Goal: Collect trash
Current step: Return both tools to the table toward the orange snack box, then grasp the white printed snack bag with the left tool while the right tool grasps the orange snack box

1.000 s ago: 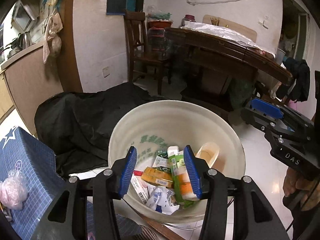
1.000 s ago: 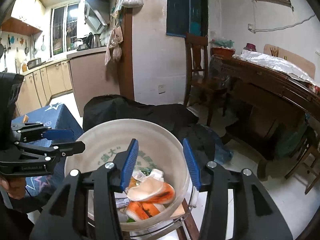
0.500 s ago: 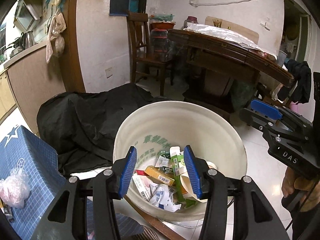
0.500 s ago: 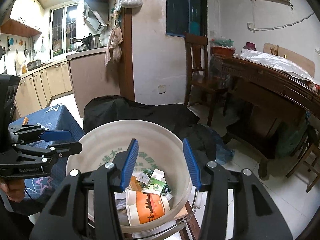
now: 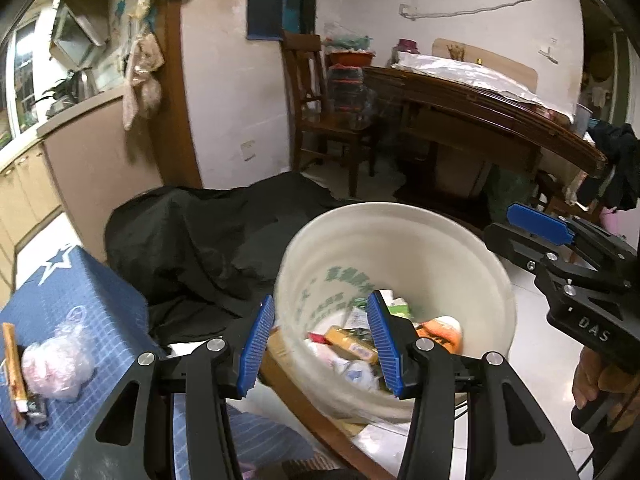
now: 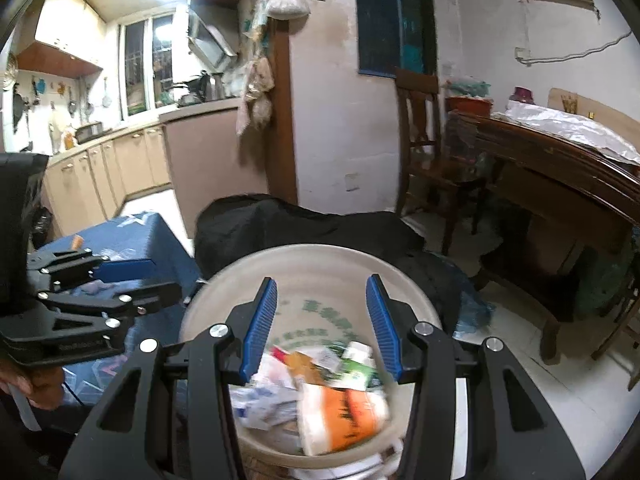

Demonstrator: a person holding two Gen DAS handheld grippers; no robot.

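Both my claws hover over the white plastic bucket (image 5: 400, 248), which fills the lower centre of each wrist view. My left gripper (image 5: 322, 346) stands part open with nothing between its blue pads; its left pad sits outside the bucket rim, its right pad over the contents. My right gripper (image 6: 322, 326) is likewise released and empty, both pads above the bucket mouth.

Contents: mixed packaging, blurred in both views. I make out an orange-and-white paper cup (image 6: 344, 416) at the lower centre of the right view, a yellow wrapper (image 5: 350, 344), and a green-and-white carton (image 6: 356, 364).

Outside the bucket, at the lower left of the left view, a crumpled clear plastic bag (image 5: 56, 360) lies on the blue tablecloth (image 5: 80, 292).

Handling judgement: the bag should be very light, limp and slippery; I would pinch a bunched fold, not the flat film. The cup would crush easily; grip across the rim, gently
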